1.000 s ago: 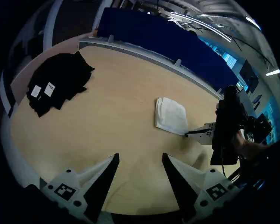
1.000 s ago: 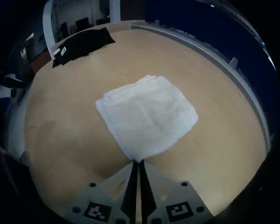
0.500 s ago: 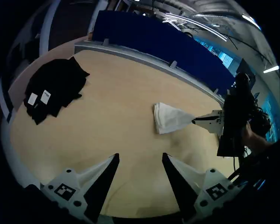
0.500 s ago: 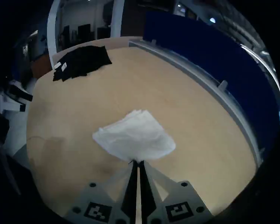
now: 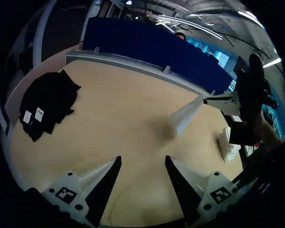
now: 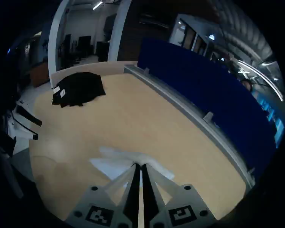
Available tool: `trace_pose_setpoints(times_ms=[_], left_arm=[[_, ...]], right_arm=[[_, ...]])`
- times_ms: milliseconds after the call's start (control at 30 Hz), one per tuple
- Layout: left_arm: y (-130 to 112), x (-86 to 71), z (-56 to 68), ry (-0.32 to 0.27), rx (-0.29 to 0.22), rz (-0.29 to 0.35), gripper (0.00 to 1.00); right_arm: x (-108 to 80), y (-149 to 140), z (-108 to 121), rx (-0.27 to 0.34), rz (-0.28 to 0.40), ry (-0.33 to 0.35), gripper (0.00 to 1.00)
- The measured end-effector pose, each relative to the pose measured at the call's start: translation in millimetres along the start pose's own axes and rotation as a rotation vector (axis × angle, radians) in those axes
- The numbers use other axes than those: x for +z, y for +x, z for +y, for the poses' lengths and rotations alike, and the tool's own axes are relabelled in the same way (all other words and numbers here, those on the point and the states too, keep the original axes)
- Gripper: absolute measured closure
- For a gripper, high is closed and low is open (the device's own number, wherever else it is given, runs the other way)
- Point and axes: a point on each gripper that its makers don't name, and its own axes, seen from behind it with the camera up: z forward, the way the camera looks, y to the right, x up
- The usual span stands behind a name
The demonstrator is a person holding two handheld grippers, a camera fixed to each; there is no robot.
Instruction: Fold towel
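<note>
The folded white towel (image 5: 183,116) hangs in the air above the wooden table (image 5: 116,114), held by one corner. In the left gripper view my right gripper (image 5: 205,100) is shut on that corner, with a hand behind it at the right. In the right gripper view the towel (image 6: 114,161) droops blurred just below the shut right gripper (image 6: 139,166). My left gripper (image 5: 142,159) is open over the table's near edge, well short of the towel, with nothing between its fingers.
A black garment (image 5: 47,99) with white tags lies at the table's far left, also the black garment (image 6: 79,89). A blue partition (image 5: 154,41) with a grey rail runs along the far edge. A stack of white towels (image 5: 228,145) sits at the right.
The right gripper has lifted the towel off the table, up and to the right; it went from lying flat to hanging. The left gripper stayed open and hardly moved.
</note>
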Motion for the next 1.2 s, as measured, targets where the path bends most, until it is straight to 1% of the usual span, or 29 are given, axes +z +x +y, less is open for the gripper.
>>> trace_pose_setpoints(times_ms=[300, 600, 967, 1200], left_arm=[[8, 1.2, 15.1, -0.032, 0.022, 0.004, 0.15], [12, 5.3, 23.5, -0.045, 0.045, 0.002, 0.15], [13, 10.3, 33.9, -0.057, 0.064, -0.006, 0.15], [11, 14.1, 39.4, -0.057, 0.061, -0.014, 0.15]], right_arm=[[-23.8, 3, 26, 0.016, 0.014, -0.042, 0.97], [-50.5, -4, 59, 0.050, 0.023, -0.089, 0.97], [-90.8, -34, 109, 0.110, 0.016, -0.146, 0.97], [-120.8, -59, 144, 0.132, 0.002, -0.189, 0.97]])
